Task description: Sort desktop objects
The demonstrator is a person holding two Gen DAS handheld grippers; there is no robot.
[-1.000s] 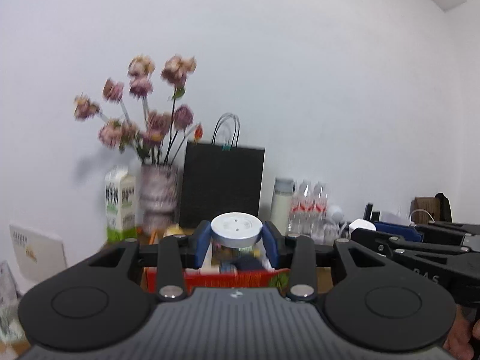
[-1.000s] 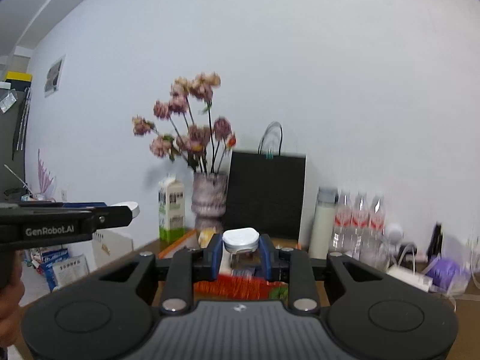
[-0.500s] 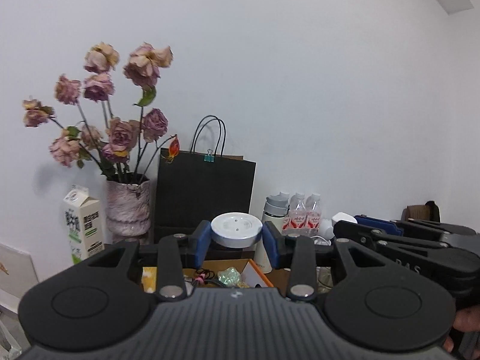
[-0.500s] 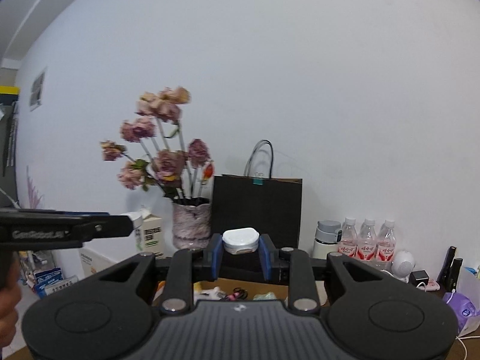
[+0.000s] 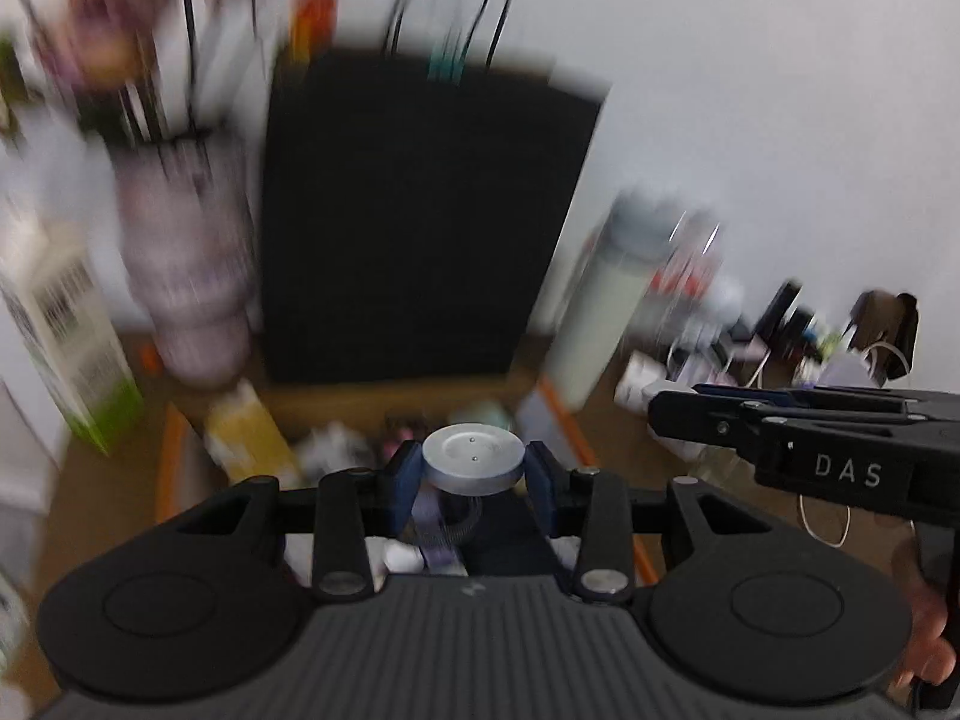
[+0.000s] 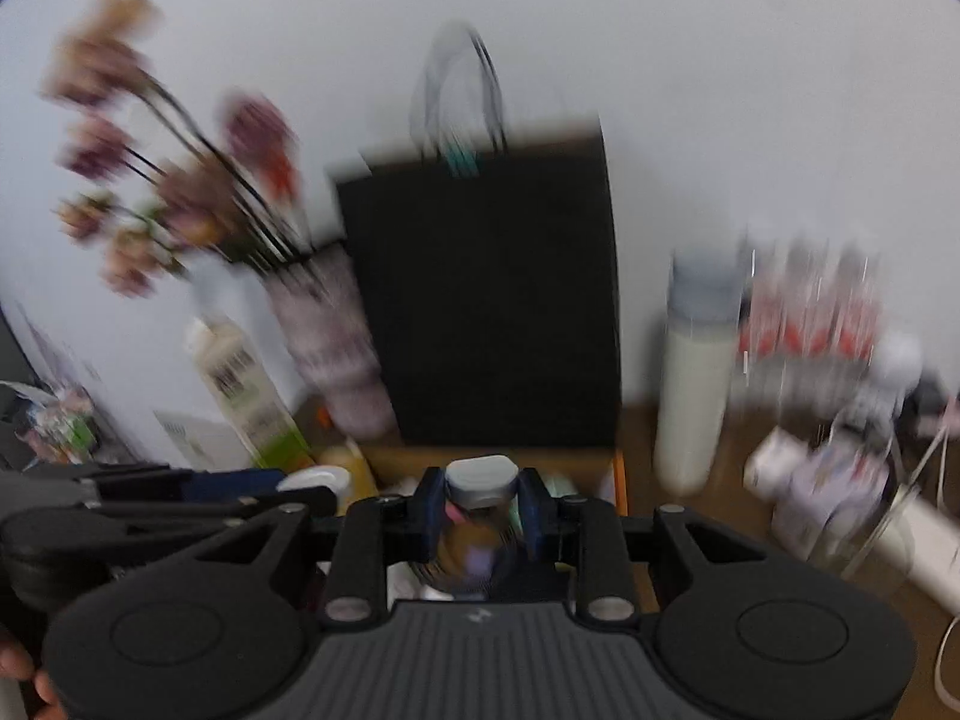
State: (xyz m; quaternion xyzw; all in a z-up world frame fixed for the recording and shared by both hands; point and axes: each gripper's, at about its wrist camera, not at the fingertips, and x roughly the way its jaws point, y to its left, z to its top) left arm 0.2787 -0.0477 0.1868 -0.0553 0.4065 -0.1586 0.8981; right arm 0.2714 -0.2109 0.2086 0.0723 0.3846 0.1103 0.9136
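My left gripper (image 5: 473, 483) is shut on a clear jar with a round white lid (image 5: 472, 459). My right gripper (image 6: 481, 507) is shut on a small amber bottle with a white cap (image 6: 481, 483). Both hang over an orange-rimmed cardboard box (image 5: 561, 414) holding several small items, blurred by motion. The box also shows in the right wrist view (image 6: 619, 477). The right gripper shows at the right of the left wrist view (image 5: 666, 414); the left gripper shows at the left of the right wrist view (image 6: 312, 489).
Behind the box stand a black paper bag (image 5: 420, 222), a vase of dried roses (image 5: 186, 276), a milk carton (image 5: 66, 330), a white thermos (image 6: 693, 378) and water bottles (image 6: 810, 336). Cables and small clutter lie at the right.
Both grippers have tilted down and moved toward the box with their loads; the views are now motion-blurred and the box interior shows again.
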